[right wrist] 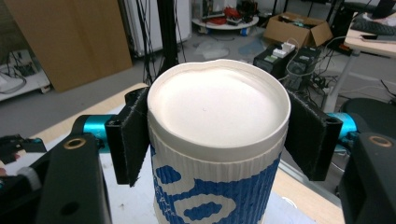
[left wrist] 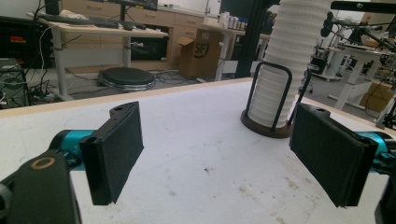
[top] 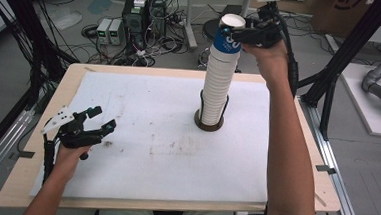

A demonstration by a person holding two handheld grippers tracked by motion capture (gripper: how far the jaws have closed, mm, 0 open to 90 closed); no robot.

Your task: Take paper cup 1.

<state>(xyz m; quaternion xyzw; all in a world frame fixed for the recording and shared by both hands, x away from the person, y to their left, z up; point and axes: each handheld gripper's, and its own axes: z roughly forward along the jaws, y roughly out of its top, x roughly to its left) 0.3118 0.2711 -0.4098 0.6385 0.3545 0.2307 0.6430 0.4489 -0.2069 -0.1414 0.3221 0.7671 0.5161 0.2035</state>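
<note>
Jaws of the right gripper [top: 240,34] press against both sides of the top cup [right wrist: 217,140], a ribbed paper cup, white at the rim with a blue and white pattern below, sitting upside down with its flat base facing up. This cup crowns a tall stack of white cups [top: 215,89] that stands in a dark round holder [top: 210,122] with upright wire loops, on the far right part of the white table [top: 141,149]. From the high view, the right arm reaches far forward and up to hold it.

Over at the near left, the left gripper [top: 101,123] hovers just above the table with its jaws spread wide and nothing between them (its own camera looks across the bare surface toward the stack [left wrist: 289,65] and holder [left wrist: 266,128]).

As for progress, the work looks to be at its start: the top cup is gripped but appears not yet clear of the stack, and no loose cup lies on the table. Lifting it free and setting it down seem still to come.
</note>
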